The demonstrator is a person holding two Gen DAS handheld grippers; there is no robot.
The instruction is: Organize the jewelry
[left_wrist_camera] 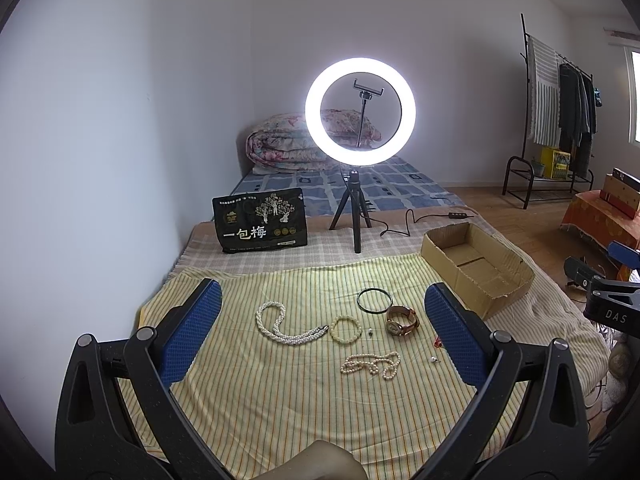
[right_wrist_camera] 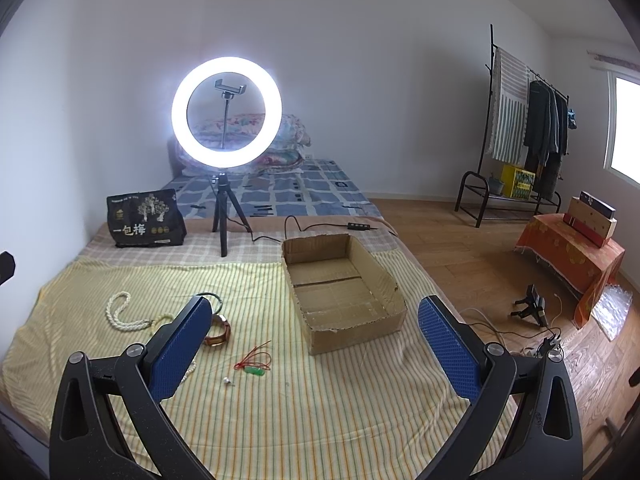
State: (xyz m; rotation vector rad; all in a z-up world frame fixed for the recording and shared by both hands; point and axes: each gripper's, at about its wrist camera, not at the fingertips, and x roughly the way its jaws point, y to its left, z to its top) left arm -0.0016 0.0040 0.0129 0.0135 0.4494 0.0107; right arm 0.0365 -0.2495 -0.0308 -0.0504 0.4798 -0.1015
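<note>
Hovering wide apart and empty, the left gripper (left_wrist_camera: 322,330) frames nearly all the jewelry between its blue pads. Just ahead of its fingertips lie a loose pearl strand (left_wrist_camera: 372,365) nearest, then a cream bead bracelet (left_wrist_camera: 345,329) touching the end of a long white pearl necklace (left_wrist_camera: 276,324) that runs off toward the left pad. A little farther on sit a brown-strapped watch (left_wrist_camera: 402,321) and a thin black bangle (left_wrist_camera: 374,300). A small stud (left_wrist_camera: 433,359) and a red cord (left_wrist_camera: 438,343) lie close by the right pad.

The right gripper (right_wrist_camera: 316,342) is likewise spread wide and holds nothing. Ahead of it, between its pads, stands the open cardboard box (right_wrist_camera: 394,286), empty as far as can be seen, with a green charm on red cord (right_wrist_camera: 255,371) nearer in and to the left.

Nothing seems sorted yet, so this looks like the very start: choosing a first piece. The next move likely calls for a low, careful pinch on one item, since strands may drape and tangle.

Beyond the striped cloth (left_wrist_camera: 280,400), a black bag (left_wrist_camera: 260,221) reads "一包梅". The right gripper's body, seen from the left camera, shows the letters "DAS". A lit ring light (left_wrist_camera: 360,113) stands farther back.
</note>
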